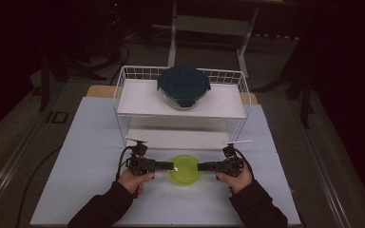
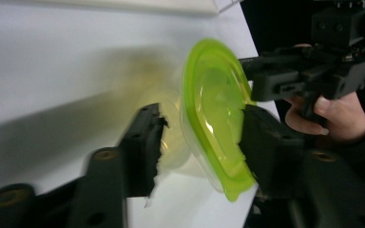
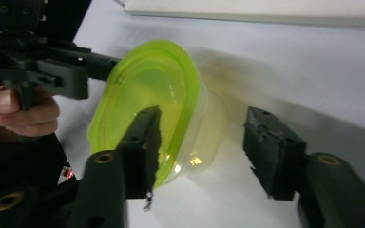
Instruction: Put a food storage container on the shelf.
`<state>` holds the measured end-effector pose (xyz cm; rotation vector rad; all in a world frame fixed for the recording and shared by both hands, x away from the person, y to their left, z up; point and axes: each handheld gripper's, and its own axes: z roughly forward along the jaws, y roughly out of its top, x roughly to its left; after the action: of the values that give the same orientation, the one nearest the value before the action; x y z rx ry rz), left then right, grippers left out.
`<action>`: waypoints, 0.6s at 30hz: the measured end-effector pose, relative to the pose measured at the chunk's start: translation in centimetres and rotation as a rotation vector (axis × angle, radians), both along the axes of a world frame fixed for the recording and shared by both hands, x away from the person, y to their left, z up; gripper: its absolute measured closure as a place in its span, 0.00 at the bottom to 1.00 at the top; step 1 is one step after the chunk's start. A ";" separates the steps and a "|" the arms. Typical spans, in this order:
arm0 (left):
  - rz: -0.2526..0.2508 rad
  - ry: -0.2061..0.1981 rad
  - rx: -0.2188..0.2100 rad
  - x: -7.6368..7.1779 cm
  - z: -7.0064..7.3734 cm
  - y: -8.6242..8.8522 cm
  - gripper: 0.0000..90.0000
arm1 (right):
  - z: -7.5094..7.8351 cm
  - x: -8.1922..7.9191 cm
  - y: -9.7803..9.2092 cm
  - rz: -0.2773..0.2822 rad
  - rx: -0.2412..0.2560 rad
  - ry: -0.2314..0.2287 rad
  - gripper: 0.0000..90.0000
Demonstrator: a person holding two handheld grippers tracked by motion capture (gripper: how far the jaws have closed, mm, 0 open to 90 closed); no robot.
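My left gripper (image 1: pixel 167 166) and right gripper (image 1: pixel 203 166): jaws wide open on both, straddling opposite rims of the container (image 1: pixel 185 169), nothing clamped. Container: round clear tub with lime-green lid, upright near the tabletop's (image 1: pixel 90 142) front edge, centred, just ahead of the wire rack (image 1: pixel 123 95).

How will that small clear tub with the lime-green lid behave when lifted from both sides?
The tub looks thin-walled and see-through, so probably light and apt to flex under squeeze. Its glossy lid may be slippery for the jaws. The left gripper and right gripper straddle opposite rims, so uneven lifting could tilt it.
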<state>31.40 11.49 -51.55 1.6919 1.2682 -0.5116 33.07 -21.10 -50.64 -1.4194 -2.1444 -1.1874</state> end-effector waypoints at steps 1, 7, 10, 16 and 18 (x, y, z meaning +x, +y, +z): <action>-0.007 0.019 0.007 -0.1 -0.2 -0.1 0.61 | -0.1 0.0 0.1 0.003 0.004 0.014 0.58; -0.044 0.029 0.008 -0.6 -0.2 -0.6 0.77 | 0.0 -0.3 0.3 0.007 0.007 0.032 0.74; -0.058 0.020 -0.001 -0.8 -0.2 -0.6 0.82 | 0.1 -0.4 0.4 0.012 0.009 0.036 0.80; -0.053 0.010 0.026 -1.5 0.2 -0.8 0.85 | 0.4 -1.1 0.6 0.037 0.011 0.024 0.85; -0.049 0.007 0.030 -1.6 0.3 -0.9 0.86 | 0.5 -1.3 0.6 0.034 0.004 0.022 0.85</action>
<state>29.79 10.57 -51.24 1.7513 1.2471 -0.5306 31.76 -20.48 -50.14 -1.3820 -2.1411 -1.1576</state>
